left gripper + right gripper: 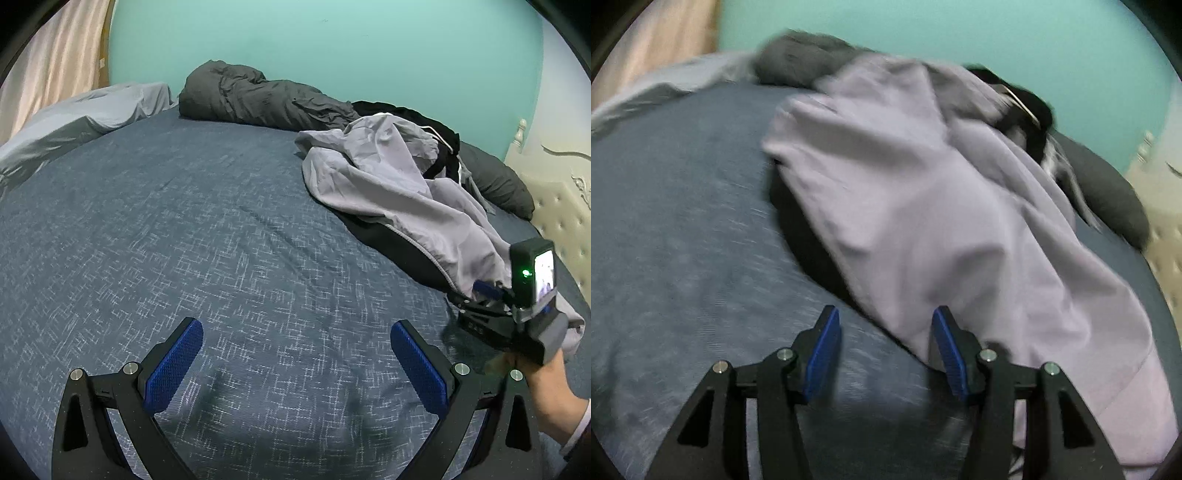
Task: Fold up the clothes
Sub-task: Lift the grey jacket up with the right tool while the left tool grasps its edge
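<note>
my left claw spread wide, over bare bed left of grey jacket | right claw apart at jacket's near hem, lined up to pinch | jacket crumpled

Left gripper open over blue bedsheet, grey garment right

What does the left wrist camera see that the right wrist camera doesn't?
Only the left wrist view shows the right hand-held gripper from outside, with its lit camera screen and the person's hand. It also shows the left hand-held gripper, open over bare sheet.

Only the right wrist view shows the right hand-held gripper's open jaws at the garment's edge.

Both show the light grey garment, the blue bed sheet, the dark grey bundle and the teal wall.
</note>
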